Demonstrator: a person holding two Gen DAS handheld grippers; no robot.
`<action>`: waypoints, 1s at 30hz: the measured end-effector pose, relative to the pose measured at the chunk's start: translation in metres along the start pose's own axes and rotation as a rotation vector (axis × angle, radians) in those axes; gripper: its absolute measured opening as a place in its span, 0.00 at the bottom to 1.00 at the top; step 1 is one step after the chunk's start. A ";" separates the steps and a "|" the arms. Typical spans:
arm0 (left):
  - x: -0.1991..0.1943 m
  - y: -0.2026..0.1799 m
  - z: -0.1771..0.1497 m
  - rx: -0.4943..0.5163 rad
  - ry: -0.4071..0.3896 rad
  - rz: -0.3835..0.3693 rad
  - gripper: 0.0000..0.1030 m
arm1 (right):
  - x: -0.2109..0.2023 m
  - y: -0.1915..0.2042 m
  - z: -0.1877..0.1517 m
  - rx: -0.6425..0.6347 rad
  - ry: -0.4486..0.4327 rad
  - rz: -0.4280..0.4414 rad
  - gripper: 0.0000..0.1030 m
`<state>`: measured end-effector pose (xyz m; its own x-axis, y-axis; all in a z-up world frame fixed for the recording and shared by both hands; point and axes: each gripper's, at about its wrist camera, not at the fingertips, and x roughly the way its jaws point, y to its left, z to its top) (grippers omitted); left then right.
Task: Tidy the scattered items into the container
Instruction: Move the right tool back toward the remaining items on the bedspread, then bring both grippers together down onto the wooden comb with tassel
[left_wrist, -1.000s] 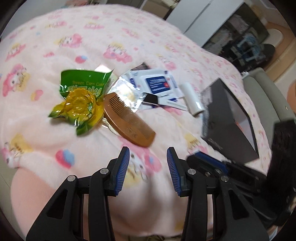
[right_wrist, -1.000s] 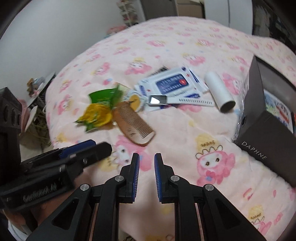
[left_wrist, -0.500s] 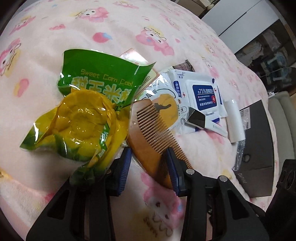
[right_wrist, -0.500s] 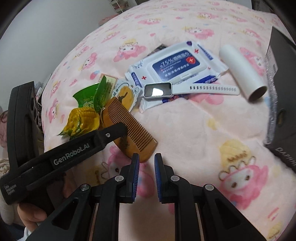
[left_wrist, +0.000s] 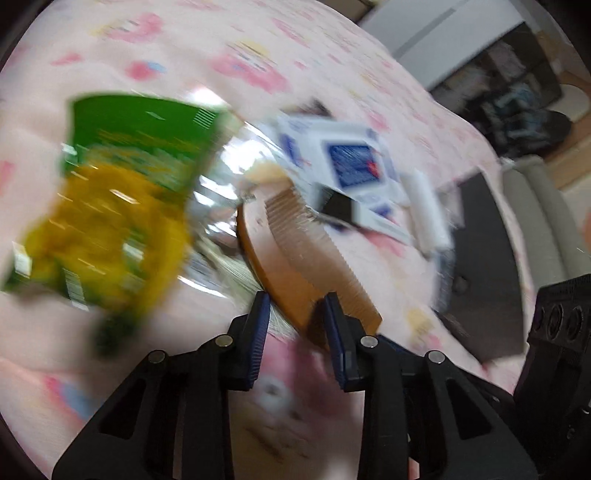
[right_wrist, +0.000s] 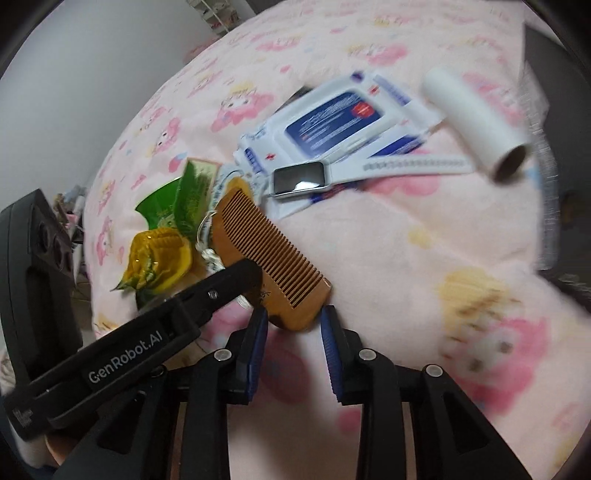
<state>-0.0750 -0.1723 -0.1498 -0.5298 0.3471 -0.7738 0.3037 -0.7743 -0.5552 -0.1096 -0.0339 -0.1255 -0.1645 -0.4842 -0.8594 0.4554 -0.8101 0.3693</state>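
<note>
On the bed (right_wrist: 388, 258), covered with a pink cartoon blanket, several items are lying in one loose group. The wooden comb (right_wrist: 269, 258) is lying flat, with the green and yellow corn snack bag (right_wrist: 162, 254) just beside it. Behind them are lying the white and blue wipes pack (right_wrist: 332, 122), the white smart band (right_wrist: 325, 173), which is resting partly on the pack, and the white roll (right_wrist: 476, 118). The dark box (left_wrist: 484, 266), which I judge to be the container, is standing at the right side of the bed, apart from the group. Its inside is not showing clearly, so I cannot tell whether anything is already lying in it.

The left gripper (left_wrist: 295, 325) is reaching to the near end of the comb. Its jaws are standing open, one on each side of the comb's spine, and they are not pressing it as far as the blurred view shows. The right gripper (right_wrist: 293, 332) is hovering just before the same end of the comb, with its jaws also open and holding nothing.

All five items in view are lying outside the box, so most of the tidying seems to be waiting. The comb looks like the item now being worked on.
</note>
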 end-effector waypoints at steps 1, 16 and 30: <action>-0.001 -0.001 -0.001 0.007 0.003 -0.006 0.29 | -0.006 -0.001 -0.004 0.001 -0.011 -0.014 0.26; 0.013 -0.003 0.003 0.021 0.014 0.005 0.23 | 0.015 -0.039 -0.003 0.133 0.000 0.081 0.28; 0.012 -0.024 -0.012 0.118 0.040 0.016 0.25 | -0.042 -0.060 -0.018 0.145 -0.089 0.073 0.21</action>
<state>-0.0789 -0.1430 -0.1492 -0.4931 0.3528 -0.7952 0.2152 -0.8362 -0.5044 -0.1141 0.0413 -0.1181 -0.2154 -0.5660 -0.7957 0.3393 -0.8075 0.4825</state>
